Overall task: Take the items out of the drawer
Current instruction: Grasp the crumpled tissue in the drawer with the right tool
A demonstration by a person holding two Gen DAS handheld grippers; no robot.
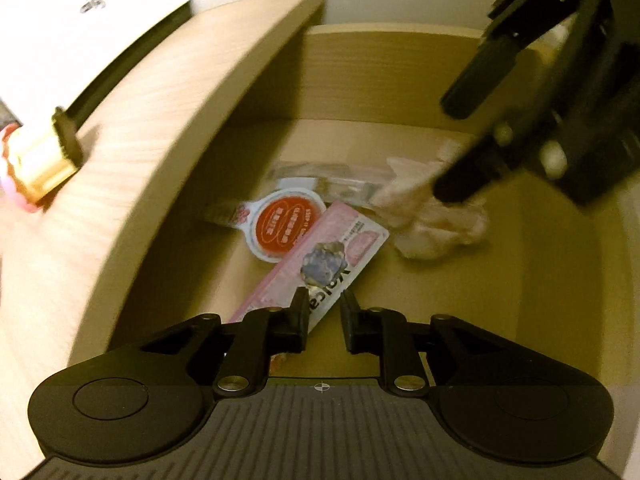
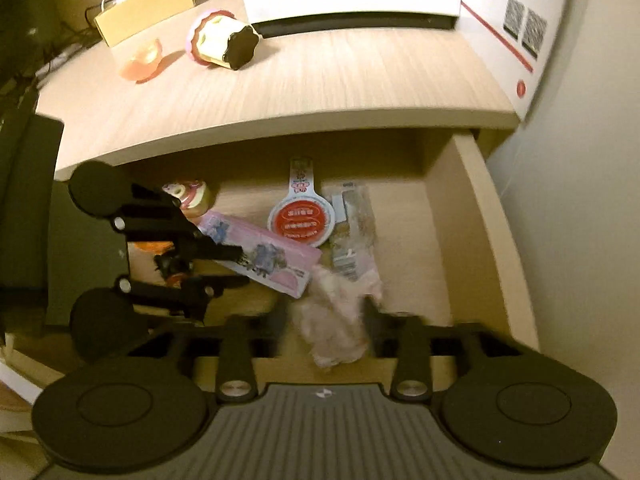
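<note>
Reaching into open drawer (image 2: 476,216) with both tools. Left gripper (image 1: 323,300) jaws slightly apart, nothing pinched, tips just above pink flat packet (image 1: 320,264). Right gripper (image 2: 326,314) jaws spread either side of crumpled pale wad (image 2: 340,320); blur hides whether pads press it. Red-and-white round lid (image 2: 301,218) and clear wrapper (image 2: 352,232) lie farther back.

Risks:
- Packet lies flat; narrow left jaws may skate off edge, shove it under lid.
- Soft wad may slip out, partial grab.
- Grippers close together; collision likely if both lift.
</note>
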